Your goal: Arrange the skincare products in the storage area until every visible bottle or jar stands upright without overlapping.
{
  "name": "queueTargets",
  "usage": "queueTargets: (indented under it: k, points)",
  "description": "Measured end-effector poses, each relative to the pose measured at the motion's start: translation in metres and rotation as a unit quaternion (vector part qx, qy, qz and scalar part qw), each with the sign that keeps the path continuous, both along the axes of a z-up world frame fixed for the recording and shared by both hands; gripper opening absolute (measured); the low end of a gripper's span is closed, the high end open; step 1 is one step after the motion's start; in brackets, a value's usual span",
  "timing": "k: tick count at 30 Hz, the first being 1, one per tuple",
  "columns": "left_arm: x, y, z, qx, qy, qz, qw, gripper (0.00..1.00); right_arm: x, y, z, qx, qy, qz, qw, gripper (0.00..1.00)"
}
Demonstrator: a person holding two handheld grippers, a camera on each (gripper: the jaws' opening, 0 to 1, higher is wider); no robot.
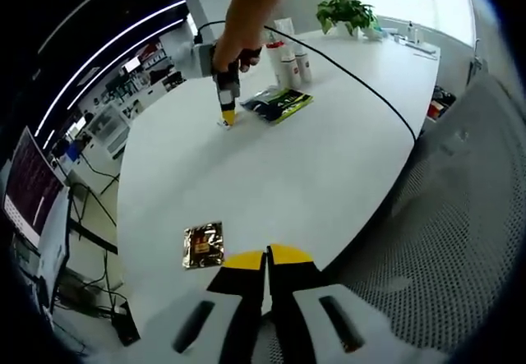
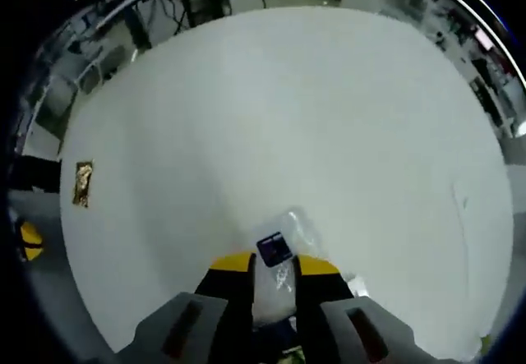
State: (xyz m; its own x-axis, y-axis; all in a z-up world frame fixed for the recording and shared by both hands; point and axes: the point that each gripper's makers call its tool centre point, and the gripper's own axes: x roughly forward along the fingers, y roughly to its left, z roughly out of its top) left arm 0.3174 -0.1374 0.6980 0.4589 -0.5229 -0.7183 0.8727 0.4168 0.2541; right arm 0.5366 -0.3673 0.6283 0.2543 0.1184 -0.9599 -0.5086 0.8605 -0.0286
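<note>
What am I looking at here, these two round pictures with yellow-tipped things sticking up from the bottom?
There is no robot here: a person holds a two-jaw gripper in each hand, and a fisheye camera rides on each one, so both pictures are round.

The left gripper view looks across a white table. The left gripper rises from the bottom, jaws together with nothing between them. Near it lies a small gold sachet. Farther off, the person's hand presses the right gripper down onto the table, beside a dark green packet, some upright bottles and a potted plant.

The right gripper view looks down at the same table from that gripper, whose jaws pinch a clear plastic sachet.
</note>
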Motion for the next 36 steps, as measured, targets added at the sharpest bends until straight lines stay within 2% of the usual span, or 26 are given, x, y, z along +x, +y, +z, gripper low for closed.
queueTargets:
  k: [8,10,14,17,19,22,24,26,28,31,33,36]
  points:
    - [0.000,0.001,-0.001,0.004,0.001,0.002,1.0000,0.00,0.004,0.019,0.023,0.048,-0.020,-0.037,0.9980,0.22]
    - [0.001,0.001,-0.001,0.003,-0.001,0.002,1.0000,0.00,0.004,0.034,0.029,0.062,-0.030,-0.025,0.9973,0.22]
    - [0.001,0.001,-0.001,0.002,-0.001,0.002,1.0000,0.00,-0.014,0.089,0.032,0.077,-0.024,0.060,0.9949,0.27]
    - [0.001,0.001,0.000,0.001,-0.002,0.002,1.0000,0.00,-0.036,0.148,0.034,0.098,-0.023,0.136,0.9856,0.29]
    - [0.001,0.001,0.000,0.002,-0.003,0.002,1.0000,0.00,-0.049,0.173,0.034,0.105,-0.014,0.160,0.9815,0.31]
    - [0.001,0.001,0.000,0.002,-0.003,0.002,1.0000,0.00,-0.073,0.218,0.033,0.133,0.005,0.161,0.9779,0.35]
    - [0.002,0.001,0.000,0.001,-0.003,0.002,1.0000,0.00,-0.087,0.233,0.028,0.138,0.025,0.172,0.9751,0.35]
    - [0.002,0.001,0.000,0.001,-0.003,0.003,1.0000,0.00,-0.097,0.239,0.018,0.120,0.042,0.173,0.9766,0.38]
    - [0.002,0.001,0.000,0.001,-0.002,0.005,1.0000,0.00,-0.105,0.246,0.013,0.120,0.050,0.161,0.9784,0.38]
    - [0.002,0.002,0.000,0.003,-0.002,0.006,1.0000,0.00,-0.112,0.259,0.010,0.115,0.041,0.166,0.9785,0.39]
    - [0.002,0.002,0.000,0.002,-0.002,0.006,1.0000,0.00,-0.111,0.265,0.008,0.104,0.018,0.174,0.9790,0.40]
    - [0.002,0.001,0.000,0.000,-0.004,0.006,1.0000,0.00,-0.113,0.267,0.002,0.075,-0.002,0.187,0.9795,0.47]
